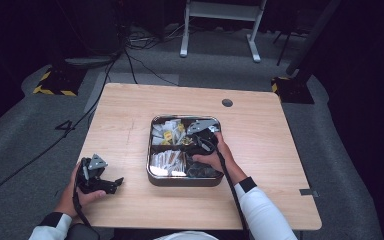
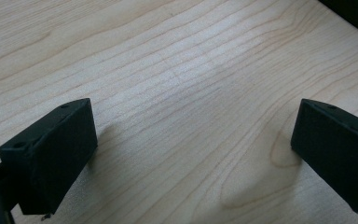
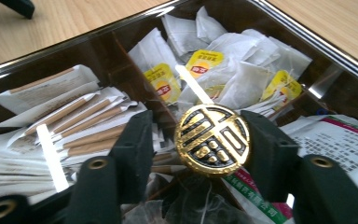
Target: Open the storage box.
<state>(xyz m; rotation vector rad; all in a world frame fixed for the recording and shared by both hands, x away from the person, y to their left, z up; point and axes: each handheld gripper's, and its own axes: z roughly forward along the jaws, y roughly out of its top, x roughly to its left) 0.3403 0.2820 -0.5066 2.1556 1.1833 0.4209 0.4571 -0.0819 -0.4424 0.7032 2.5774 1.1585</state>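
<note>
A dark square tray [image 1: 180, 182] with a lidless, divided inside stands at the middle of the wooden table [image 1: 125, 125]. A round gold knob [image 3: 212, 140] rises at the centre of its dividers, seen small in the high view as the knob [image 1: 186, 141]. My right gripper [image 3: 200, 128] reaches into the tray with one jaw on each side of the knob. The right jaw lies against its edge and a small gap shows at the left jaw. Tea bags [image 3: 242, 74] with yellow tags fill the far compartment and paper sticks [image 3: 88, 126] the left one. My left gripper [image 1: 112, 185] rests on the table left of the tray, open with bare wood between its jaws [image 2: 193, 135].
Printed packets [image 3: 335, 140] lie in the tray's right compartment. A round cable hole [image 1: 227, 103] sits near the table's far edge. Beyond the table are grey carpet, cables [image 1: 130, 60] and a white stand [image 1: 220, 30].
</note>
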